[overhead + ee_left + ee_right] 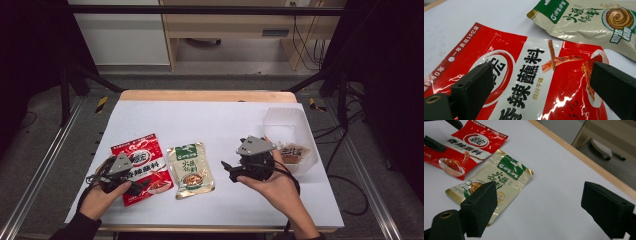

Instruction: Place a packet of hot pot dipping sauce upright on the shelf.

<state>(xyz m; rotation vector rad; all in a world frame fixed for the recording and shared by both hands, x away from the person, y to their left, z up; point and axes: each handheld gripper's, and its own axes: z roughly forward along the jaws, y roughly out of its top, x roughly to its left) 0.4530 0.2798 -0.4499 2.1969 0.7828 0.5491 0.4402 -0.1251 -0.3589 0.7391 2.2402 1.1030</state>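
We have the left gripper low over the red sauce packet, which lies flat on the white surface near its left front. In the left gripper view the jaws stand wide apart on either side of the red sauce packet, holding nothing; we judge they are spread that way to straddle the thin pouch before closing on it. The beige sauce packet lies just beside the red one, apart from it, so either can be taken alone. Our right gripper is lifted off the surface, jaws also wide open and empty, aimed toward the beige sauce packet. A clear plastic container holding another packet waits at the right.
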